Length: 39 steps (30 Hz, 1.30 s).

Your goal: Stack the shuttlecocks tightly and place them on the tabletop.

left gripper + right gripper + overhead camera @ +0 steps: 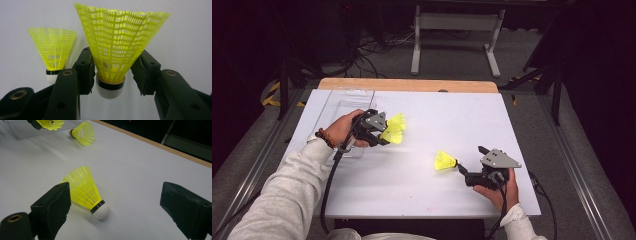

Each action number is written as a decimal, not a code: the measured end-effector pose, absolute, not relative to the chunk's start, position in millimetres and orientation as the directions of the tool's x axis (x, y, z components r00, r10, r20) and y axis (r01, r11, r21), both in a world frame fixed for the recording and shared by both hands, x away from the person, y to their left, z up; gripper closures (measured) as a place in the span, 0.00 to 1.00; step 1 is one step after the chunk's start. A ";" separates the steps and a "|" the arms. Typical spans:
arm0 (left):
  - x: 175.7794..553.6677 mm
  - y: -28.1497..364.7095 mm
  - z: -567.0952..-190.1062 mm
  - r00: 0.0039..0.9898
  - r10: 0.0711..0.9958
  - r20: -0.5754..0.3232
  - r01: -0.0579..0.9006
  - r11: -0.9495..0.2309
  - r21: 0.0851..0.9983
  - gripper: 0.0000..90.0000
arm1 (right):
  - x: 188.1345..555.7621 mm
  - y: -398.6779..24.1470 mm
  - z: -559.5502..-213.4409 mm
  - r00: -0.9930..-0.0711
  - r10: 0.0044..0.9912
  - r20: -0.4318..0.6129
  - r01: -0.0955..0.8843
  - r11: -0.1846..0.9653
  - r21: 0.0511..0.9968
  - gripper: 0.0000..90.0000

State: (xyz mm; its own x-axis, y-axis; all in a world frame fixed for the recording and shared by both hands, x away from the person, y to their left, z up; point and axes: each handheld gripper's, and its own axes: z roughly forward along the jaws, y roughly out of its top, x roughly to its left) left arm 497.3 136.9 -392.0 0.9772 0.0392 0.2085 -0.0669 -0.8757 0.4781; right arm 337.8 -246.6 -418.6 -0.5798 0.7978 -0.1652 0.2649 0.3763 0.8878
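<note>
We are holding a yellow shuttlecock point(113, 57) clamped between the jaws of our left gripper point(379, 131), pads pressing on its skirt just above the white cork, lifted clear of the white table point(412, 185). A second shuttlecock point(398, 120) is lying just beyond it, at about one o'clock from the gripper. Our right gripper point(469, 162) is resting at the table's four o'clock with its jaws standing wide apart, gripping nothing. A third shuttlecock point(86, 192) is lying on its side between those jaws, cork toward us. A clear plastic tray point(343, 102) is sitting at ten o'clock.
</note>
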 end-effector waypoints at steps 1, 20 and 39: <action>498.9 136.5 -392.5 0.978 0.038 0.204 -0.065 -0.877 0.476 0.61 | 337.9 -246.8 -418.8 -0.579 0.798 -0.165 0.266 0.376 0.887 0.12; 512.4 122.0 -406.4 0.982 -0.006 0.189 -0.076 -0.928 0.364 0.63 | 339.5 -246.1 -421.5 -0.587 0.792 -0.171 0.273 0.392 0.879 0.12; 514.5 118.8 -412.3 0.981 0.034 0.189 -0.035 -0.936 0.350 0.53 | 339.0 -245.0 -421.8 -0.598 0.783 -0.173 0.271 0.401 0.875 0.12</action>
